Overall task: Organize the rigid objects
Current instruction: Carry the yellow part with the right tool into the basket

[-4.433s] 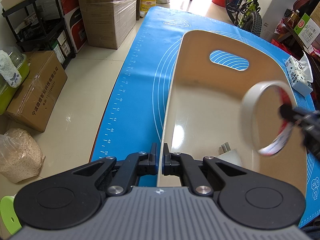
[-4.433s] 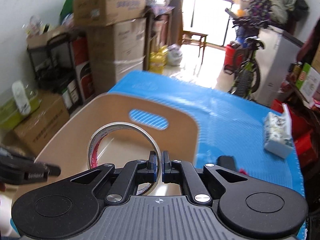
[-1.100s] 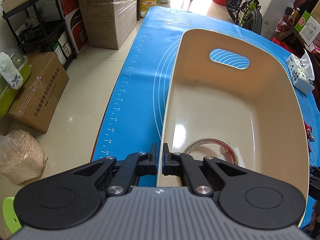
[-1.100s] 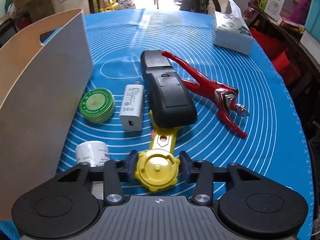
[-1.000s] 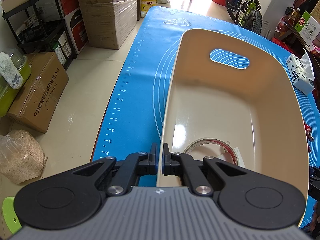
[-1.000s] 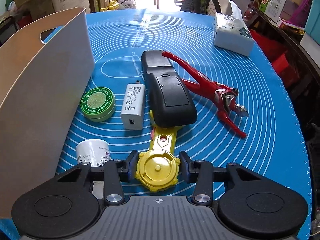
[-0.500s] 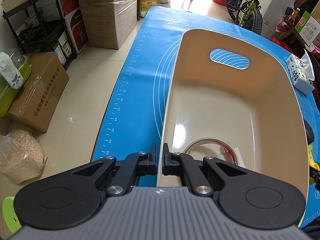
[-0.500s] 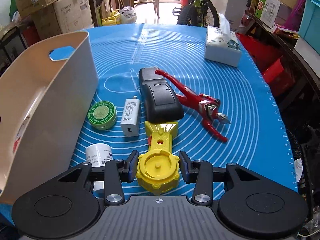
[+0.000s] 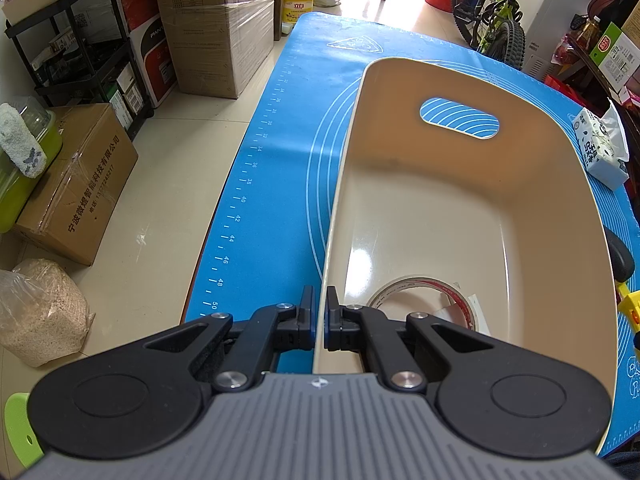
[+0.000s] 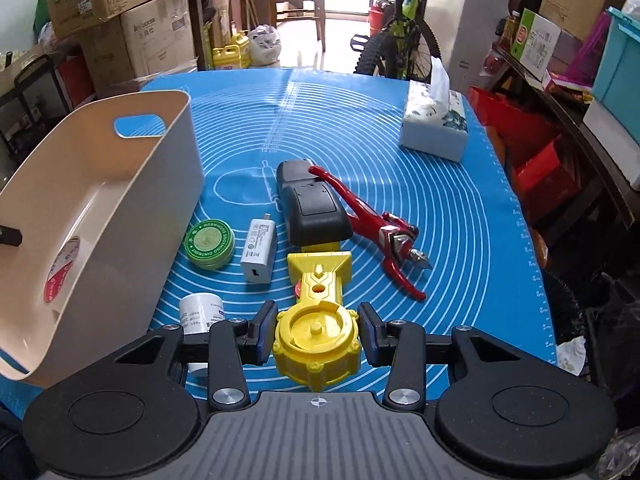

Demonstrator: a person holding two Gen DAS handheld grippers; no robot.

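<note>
A beige plastic bin (image 10: pixel 120 200) with a cut-out handle stands on the blue mat, a roll of tape (image 9: pixel 424 300) lying flat on its floor. Beside it lie a green ointment tin (image 10: pixel 209 245), a white charger (image 10: pixel 259 255), a small white jar (image 10: pixel 200 314), a black remote-like device (image 10: pixel 314 210) and red pliers (image 10: pixel 376 228). A yellow toy launcher (image 10: pixel 318 320), round end nearest the camera, is raised above the mat.

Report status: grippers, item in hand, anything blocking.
Left gripper clamps beige plastic bin wall. Right gripper holds yellow plastic toy launcher, lifted. Path to bin clear.
</note>
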